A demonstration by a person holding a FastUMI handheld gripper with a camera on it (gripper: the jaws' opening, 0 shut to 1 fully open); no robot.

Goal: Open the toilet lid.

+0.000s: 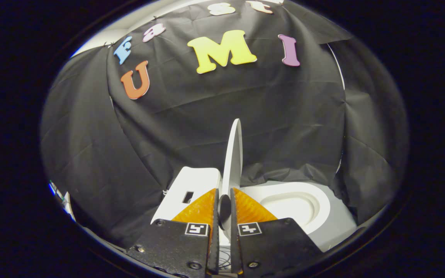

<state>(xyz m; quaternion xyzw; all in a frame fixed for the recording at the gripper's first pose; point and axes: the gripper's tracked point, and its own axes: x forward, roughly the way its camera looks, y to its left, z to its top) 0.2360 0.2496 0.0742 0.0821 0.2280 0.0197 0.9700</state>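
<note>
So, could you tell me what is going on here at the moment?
A hand-held gripper is raising the toilet lid. Its two fingers are closed on the lid's edge, one on each side, and the lid stands about upright, seen edge-on. To the right of the fingers the white toilet seat and the bowl opening lie uncovered; the white tank sits to their left, with the black cloth wall behind.

The tool pinches the upright toilet lid beside the open bowl.
</note>
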